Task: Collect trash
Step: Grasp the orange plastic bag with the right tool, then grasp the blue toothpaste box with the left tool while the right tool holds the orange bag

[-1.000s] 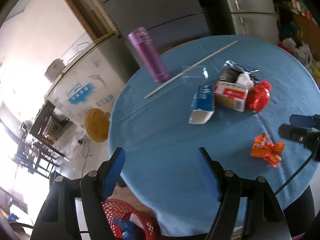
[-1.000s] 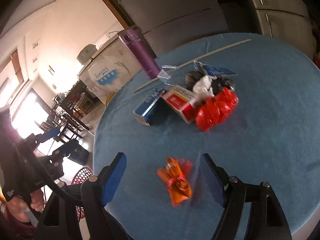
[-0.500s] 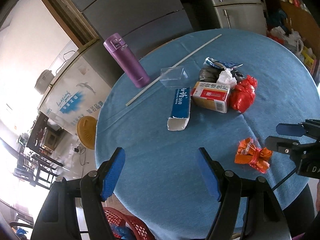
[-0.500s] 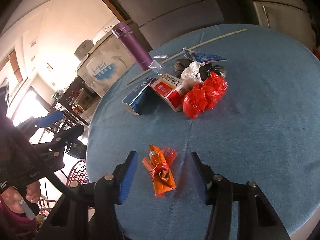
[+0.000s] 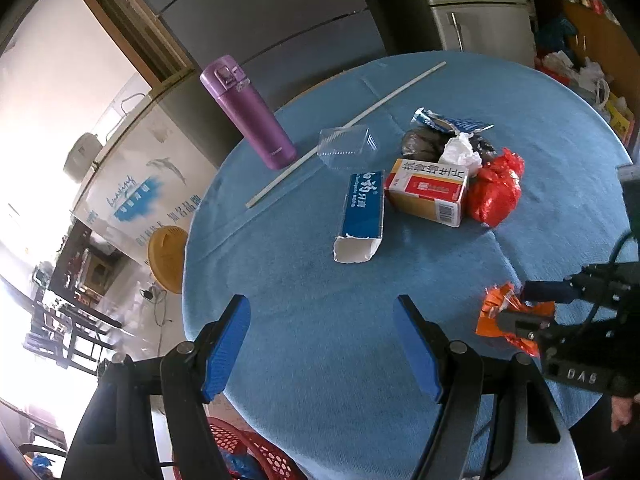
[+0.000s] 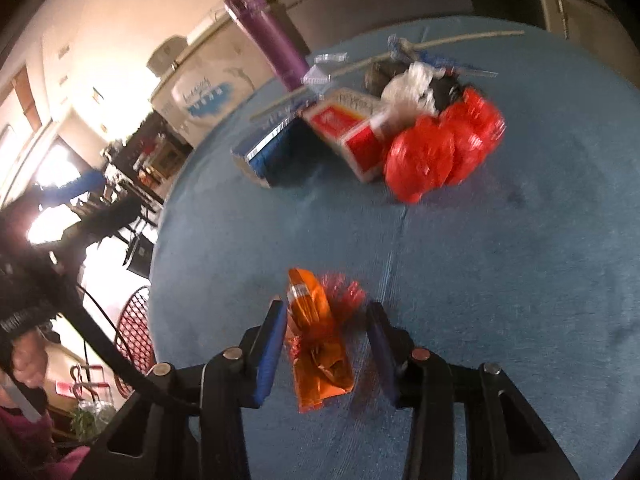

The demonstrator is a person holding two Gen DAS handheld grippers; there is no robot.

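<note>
Left wrist view shows the round blue tabletop (image 5: pixel 320 280) carrying everything, and places here are given from the red-and-white carton (image 5: pixel 428 192) near its middle; the purple flask (image 5: pixel 248 114) stands well to its left at the far rim; the blue carton (image 5: pixel 362 216) lies just beside it on the left, open end toward the camera; the red bag (image 5: pixel 496 188) touches its right side, so the rubbish looks heaped for easy picking; the orange wrapper (image 6: pixel 316 336) lies apart from the heap, nearer than the carton, between the fingers of the right hand-held gripper (image 6: pixel 326 344), whose jaws are narrow around it but not visibly pinching; the left hand-held gripper (image 5: pixel 320 344) hangs wide and empty; half a second earlier the right jaws stood wider.
</note>
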